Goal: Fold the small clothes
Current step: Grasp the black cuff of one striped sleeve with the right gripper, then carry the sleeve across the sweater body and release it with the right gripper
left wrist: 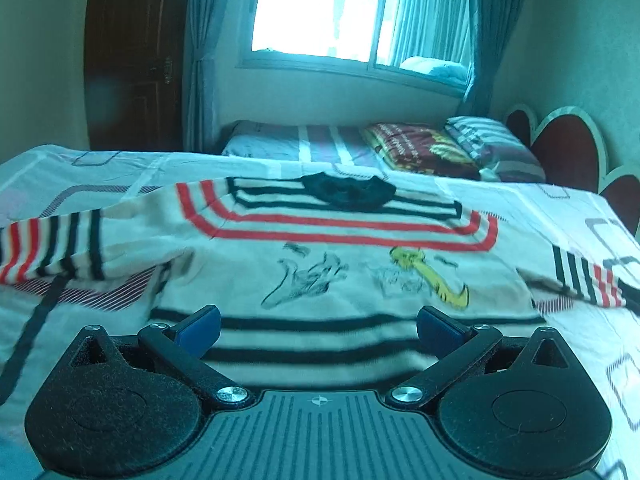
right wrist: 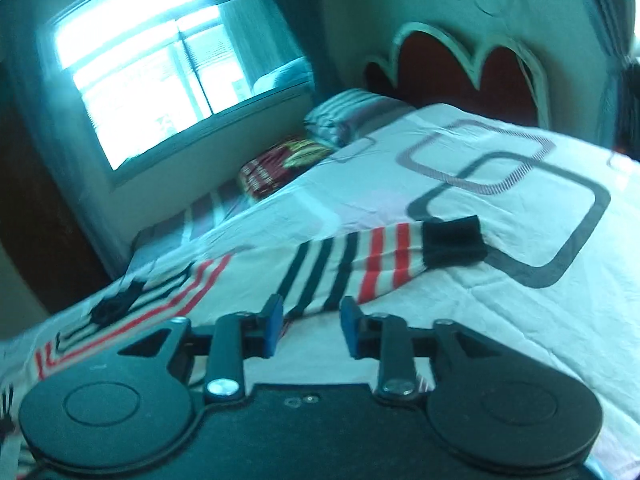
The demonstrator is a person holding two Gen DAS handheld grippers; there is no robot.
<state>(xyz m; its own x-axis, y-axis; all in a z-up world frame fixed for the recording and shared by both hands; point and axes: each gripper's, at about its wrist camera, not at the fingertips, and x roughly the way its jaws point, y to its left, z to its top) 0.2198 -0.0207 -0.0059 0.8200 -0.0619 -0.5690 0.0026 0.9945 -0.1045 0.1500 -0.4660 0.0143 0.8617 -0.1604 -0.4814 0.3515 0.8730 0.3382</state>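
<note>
Left wrist view first: the left gripper (left wrist: 318, 326) sits low over the bed, its blue pads (left wrist: 200, 326) spread wide with nothing between them but the hem of the sweater (left wrist: 320, 264) beyond. That sweater lies flat on the bedspread (left wrist: 540, 208), chest up, white with black bands near the hem, red bands around the shoulders, a black collar (left wrist: 346, 192) at the far end and some cartoon drawings on the chest. Both sleeves stretch out sideways; the left sleeve (left wrist: 52, 252) is partly lifted off the cover and blurred. Past the bed lies a lower mattress (left wrist: 312, 144) with a red folded blanket (left wrist: 420, 148) and a striped pillow (left wrist: 492, 144). Behind them are a bright window (left wrist: 348, 12), grey curtains and a dark door (left wrist: 132, 60).

Right wrist view is tilted and blurred. The right gripper (right wrist: 312, 326) has its jaws parted by a narrow gap, and the pads grip nothing; white knit shows through the gap. Just ahead lies the right sleeve (right wrist: 360, 268), striped black and red, ending in a black cuff (right wrist: 454, 244) on the cover. Farther off stands a scalloped red headboard (right wrist: 460, 68).
</note>
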